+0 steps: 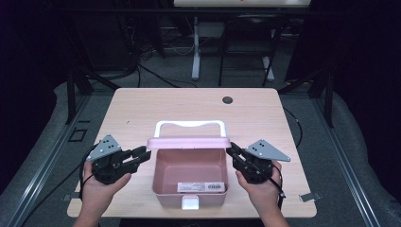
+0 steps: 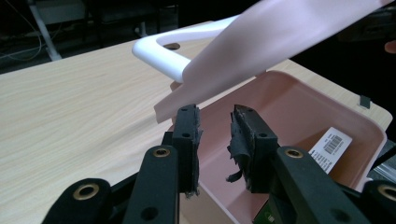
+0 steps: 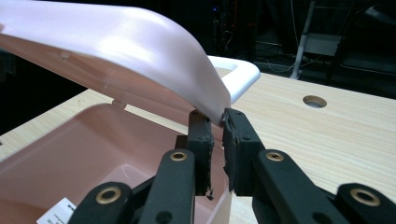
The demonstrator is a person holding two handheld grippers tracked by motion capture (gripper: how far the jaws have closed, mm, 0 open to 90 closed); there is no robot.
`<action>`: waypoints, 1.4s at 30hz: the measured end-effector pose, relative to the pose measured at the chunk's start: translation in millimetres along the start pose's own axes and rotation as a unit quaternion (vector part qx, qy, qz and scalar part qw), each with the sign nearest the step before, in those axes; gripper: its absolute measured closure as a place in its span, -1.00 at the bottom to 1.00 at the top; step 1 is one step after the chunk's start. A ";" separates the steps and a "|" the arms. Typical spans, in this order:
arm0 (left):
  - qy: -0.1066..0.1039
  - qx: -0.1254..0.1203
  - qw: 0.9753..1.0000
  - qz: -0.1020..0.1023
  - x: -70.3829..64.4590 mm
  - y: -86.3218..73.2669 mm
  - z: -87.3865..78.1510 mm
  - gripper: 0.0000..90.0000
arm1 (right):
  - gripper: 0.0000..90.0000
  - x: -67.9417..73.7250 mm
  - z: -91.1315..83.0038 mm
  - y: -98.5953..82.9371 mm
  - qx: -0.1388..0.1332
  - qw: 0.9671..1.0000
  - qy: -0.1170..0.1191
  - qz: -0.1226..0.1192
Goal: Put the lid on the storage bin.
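A white barcode label (image 1: 202, 187) lies on the floor of the pink box (image 1: 190, 176), its print too small to read. The box sits at the table's (image 1: 142, 106) near edge between both grippers, its pink lid (image 1: 188, 142) raised with a white handle (image 1: 190, 125) behind. The right gripper (image 3: 215, 120) pinches the lid's corner edge; the left gripper (image 2: 215, 122) hangs parted, empty, just under the lid's other corner

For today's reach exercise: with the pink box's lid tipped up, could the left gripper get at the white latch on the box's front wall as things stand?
Probably yes. The left gripper sits open beside the pink box's left wall, holding nothing, and the white latch on the near front wall has bare table beside it. The lid, tipped up at the back, does not cover it.
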State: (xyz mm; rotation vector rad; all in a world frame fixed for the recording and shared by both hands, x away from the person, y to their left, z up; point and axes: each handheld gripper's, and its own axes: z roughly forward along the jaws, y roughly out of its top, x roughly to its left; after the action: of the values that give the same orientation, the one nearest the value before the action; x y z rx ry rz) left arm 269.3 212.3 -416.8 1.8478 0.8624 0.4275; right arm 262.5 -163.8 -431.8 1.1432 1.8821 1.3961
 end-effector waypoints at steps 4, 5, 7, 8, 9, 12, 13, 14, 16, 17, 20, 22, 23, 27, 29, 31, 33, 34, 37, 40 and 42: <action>-0.001 -0.005 1.000 0.007 -4.4 2.7 -3.1 0.60 | 0.80 0.0 -0.1 -1.6 0.000 1.000 0.001 0.001; 0.000 -0.006 1.000 0.010 -5.4 3.3 -3.8 0.60 | 0.79 -0.1 -0.2 -1.7 0.000 1.000 0.002 0.001; 0.000 -0.011 1.000 0.014 -8.0 4.7 -5.6 0.61 | 0.79 0.0 -0.5 -2.1 0.000 1.000 0.002 0.001; 0.001 -0.013 1.000 0.016 -9.0 5.3 -6.4 0.62 | 0.79 0.2 -0.6 -2.5 0.001 1.000 0.002 0.001; 0.001 -0.012 1.000 0.017 -9.7 5.9 -7.4 0.63 | 0.79 0.4 -0.6 -2.8 0.001 1.000 0.002 0.001; 0.001 -0.017 1.000 0.019 -12.4 7.4 -9.7 0.64 | 0.78 0.4 -0.5 -3.5 0.000 1.000 0.003 0.000; 0.001 -0.019 1.000 0.021 -13.0 7.7 -10.0 0.64 | 0.78 0.4 -0.7 -3.7 0.001 1.000 0.004 0.001; 0.001 -0.017 1.000 0.022 -13.6 8.1 -10.4 0.66 | 0.78 0.4 -0.8 -4.0 0.001 1.000 0.004 0.001; 0.001 -0.016 1.000 0.024 -14.7 8.6 -11.2 0.68 | 0.76 0.1 -0.9 -4.5 0.002 1.000 0.006 0.002; 0.002 -0.017 1.000 0.024 -15.2 8.6 -11.1 0.69 | 0.75 0.1 -1.0 -4.7 0.002 1.000 0.005 0.004; 0.003 -0.021 1.000 0.023 -15.1 9.0 -12.4 0.71 | 0.75 -0.8 -1.6 -4.7 0.002 1.000 0.006 0.005; 0.004 -0.022 0.999 0.022 -14.4 9.2 -13.0 0.72 | 0.75 -1.5 -2.2 -4.5 0.002 1.000 0.007 0.006; 0.003 -0.021 1.000 0.022 -14.1 9.2 -13.3 0.72 | 0.75 -2.0 -2.9 -4.5 0.002 1.000 0.007 0.006; 0.003 -0.021 1.000 0.022 -14.1 9.3 -13.2 0.73 | 0.74 -3.5 -4.2 -5.8 0.007 1.000 0.008 0.008; 0.003 -0.021 1.000 0.021 -13.8 9.8 -13.1 0.73 | 0.74 -5.0 -5.6 -6.4 0.010 1.000 0.009 0.007; 0.003 -0.018 1.000 0.022 -13.3 11.3 -12.8 0.73 | 0.74 -6.1 -8.1 -6.3 0.011 1.000 0.009 0.007; -0.003 -0.009 1.000 0.021 -12.4 13.8 -12.7 0.71 | 0.74 -8.0 -12.9 -5.2 0.010 1.000 0.005 0.005; -0.004 -0.005 1.000 0.021 -12.0 15.2 -12.3 0.71 | 0.74 -9.3 -15.3 -4.6 0.009 1.000 0.005 0.008; -0.002 -0.002 1.000 0.021 -11.8 17.7 -11.7 0.70 | 0.74 -13.9 -21.9 -3.3 0.002 1.000 -0.001 0.012; 0.003 0.006 1.000 0.025 -12.9 17.9 -11.7 0.72 | 0.74 -16.9 -25.0 -2.1 -0.003 1.000 -0.003 0.018; 0.003 0.006 1.000 0.024 -13.2 16.5 -12.4 0.73 | 0.73 -18.3 -25.9 -1.9 -0.004 1.000 -0.004 0.016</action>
State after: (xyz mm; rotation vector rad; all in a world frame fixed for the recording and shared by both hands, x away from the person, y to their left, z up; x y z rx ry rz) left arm 258.5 206.9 -395.5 1.8825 0.8272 0.4580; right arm 250.3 -192.6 -426.3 1.1786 1.8588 1.4146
